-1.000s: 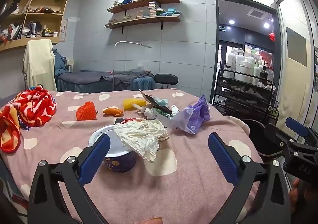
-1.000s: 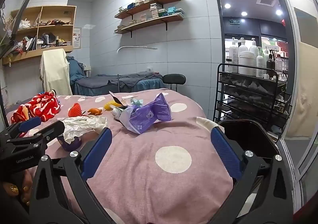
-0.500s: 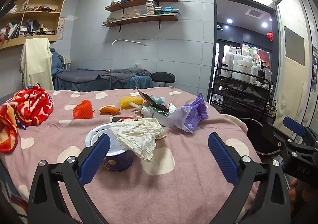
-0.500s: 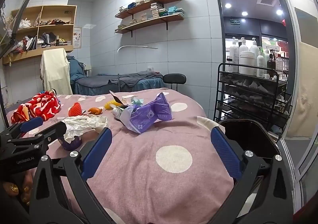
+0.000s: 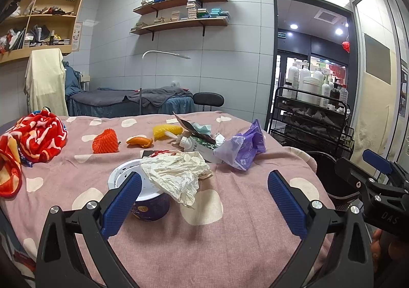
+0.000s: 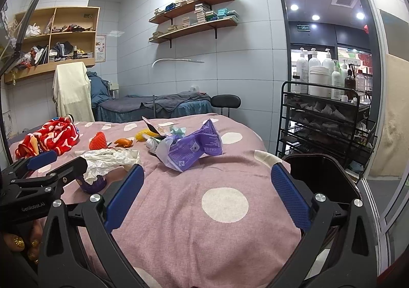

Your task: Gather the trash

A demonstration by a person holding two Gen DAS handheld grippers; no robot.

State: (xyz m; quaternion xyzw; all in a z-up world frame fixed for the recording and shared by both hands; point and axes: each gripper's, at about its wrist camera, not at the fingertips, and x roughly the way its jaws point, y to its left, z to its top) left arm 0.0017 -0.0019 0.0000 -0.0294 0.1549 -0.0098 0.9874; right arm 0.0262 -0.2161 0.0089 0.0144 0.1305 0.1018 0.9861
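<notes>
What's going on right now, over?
Both tools open, empty. Crumpled paper draped over purple cup, untouched. Black bin at table's edge. Nothing blocking.

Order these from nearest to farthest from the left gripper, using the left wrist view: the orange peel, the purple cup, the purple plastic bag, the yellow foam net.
1. Purple cup, just ahead of the left gripper, by its left finger.
2. Purple plastic bag, ahead to the right.
3. Orange peel, farther back, left of centre.
4. Yellow foam net, farthest, behind the peel.

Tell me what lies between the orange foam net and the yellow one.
An orange peel lies between the orange foam net and yellow net, clearest in the left wrist view.
</notes>
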